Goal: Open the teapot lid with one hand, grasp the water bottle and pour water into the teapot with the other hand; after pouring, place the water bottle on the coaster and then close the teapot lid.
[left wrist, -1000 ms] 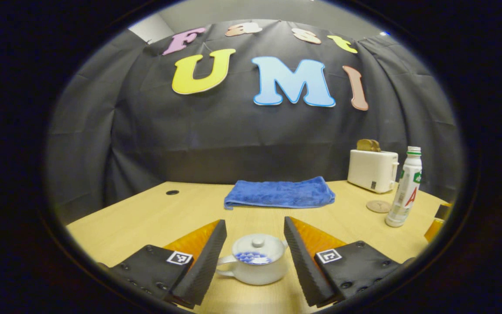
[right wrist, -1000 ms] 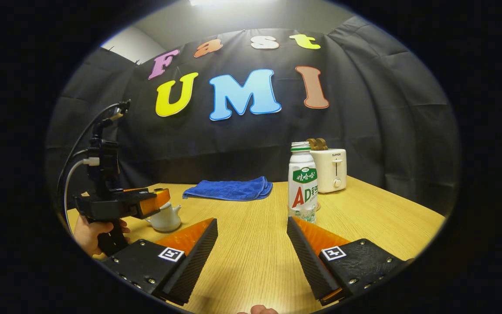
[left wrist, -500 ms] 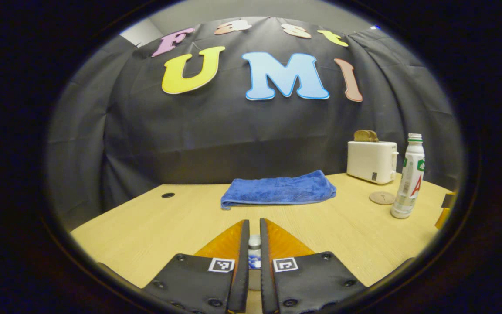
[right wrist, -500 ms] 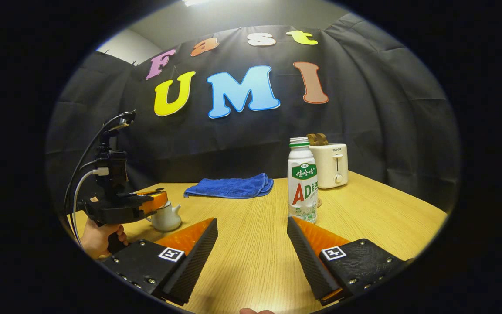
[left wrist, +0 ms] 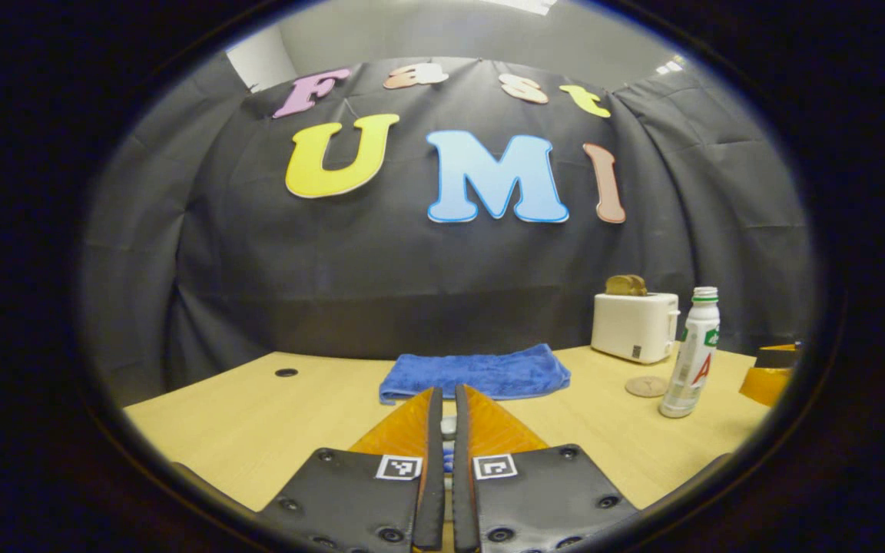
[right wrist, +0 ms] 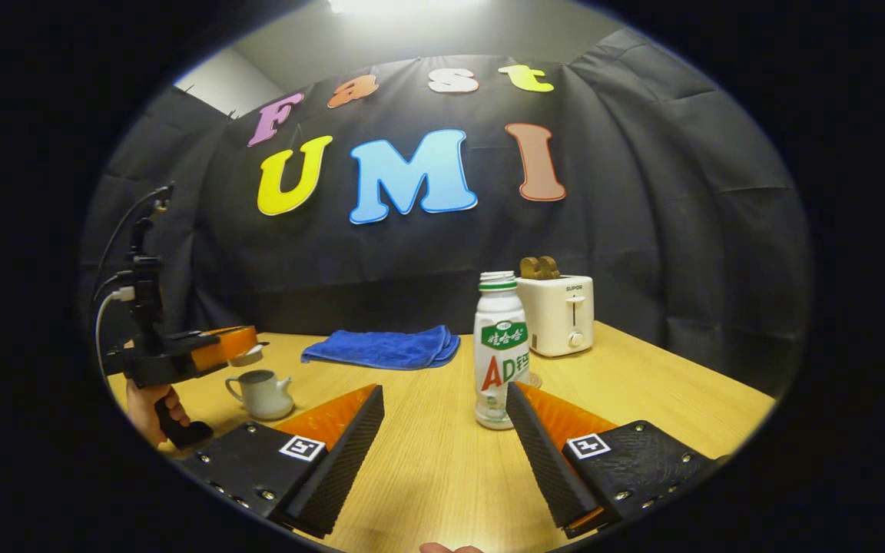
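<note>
Now the left gripper [right wrist: 246,349] pinches the lid [right wrist: 246,355] above the open teapot [right wrist: 262,394], so lid-opening looks done. Farther right, the water bottle [right wrist: 501,349] stands just ahead of the right gripper [right wrist: 446,430], whose fingers gape; next it should close around the bottle.

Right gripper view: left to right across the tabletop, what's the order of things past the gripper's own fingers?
Left gripper holding the teapot lid → teapot → blue towel → water bottle → toaster.
</note>
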